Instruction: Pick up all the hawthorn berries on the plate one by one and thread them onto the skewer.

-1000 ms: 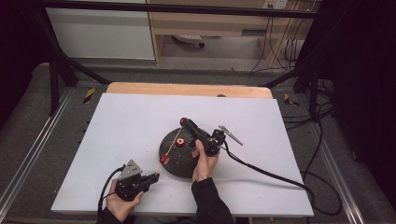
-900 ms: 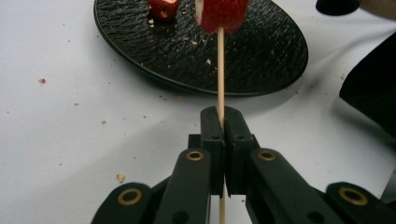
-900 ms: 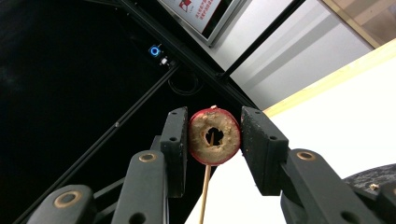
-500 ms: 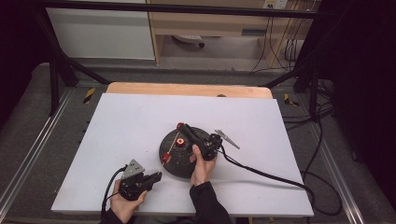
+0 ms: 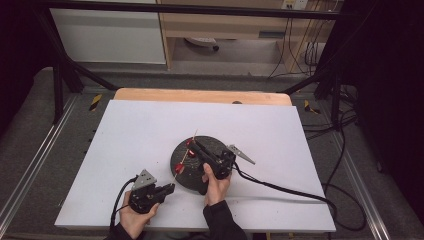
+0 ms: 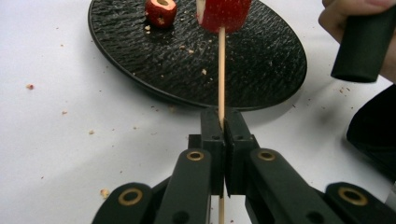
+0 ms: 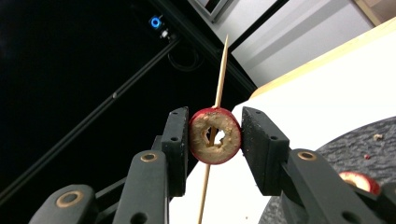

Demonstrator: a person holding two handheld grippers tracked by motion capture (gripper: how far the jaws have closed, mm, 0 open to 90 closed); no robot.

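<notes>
With the left gripper (image 6: pixel 223 140) clamped on the skewer (image 6: pixel 221 70), the right gripper (image 7: pixel 215 137), pinching the cored fruit ring (image 7: pixel 215 136), should slide it straight down.

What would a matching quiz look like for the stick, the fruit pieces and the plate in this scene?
Things:
1. wooden skewer
2. cored red fruit ring
3. loose red fruit piece
4. black plate

States:
A. lies on the plate, held by nothing
B. clamped at its lower end between the shut left gripper jaws
C. rests on the white table, scattered with crumbs
D. squeezed between the right gripper jaws, the stick passing through its hole

Pairs: 1-B, 2-D, 3-A, 4-C
</notes>
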